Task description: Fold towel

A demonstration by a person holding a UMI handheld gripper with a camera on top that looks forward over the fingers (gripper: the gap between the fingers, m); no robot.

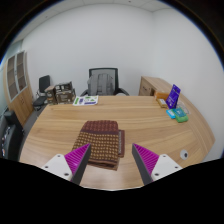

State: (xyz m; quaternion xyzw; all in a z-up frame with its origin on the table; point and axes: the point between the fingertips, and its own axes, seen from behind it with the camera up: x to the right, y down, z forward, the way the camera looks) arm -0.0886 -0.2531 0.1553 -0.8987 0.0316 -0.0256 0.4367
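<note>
A brown checked towel [101,140] lies folded on the wooden table [150,125], just ahead of the fingers and nearer the left one. My gripper [112,160] is open and empty, with its purple pads spread wide above the table's near part. The left fingertip [82,153] overlaps the towel's near left corner in the view; I cannot tell whether it touches it. The right fingertip [141,152] is over bare wood to the right of the towel.
A black office chair [103,82] stands at the table's far side. A purple box [174,96] and a teal item [179,115] sit at the far right. Papers [85,100] lie at the far left. A cabinet [153,86] is behind.
</note>
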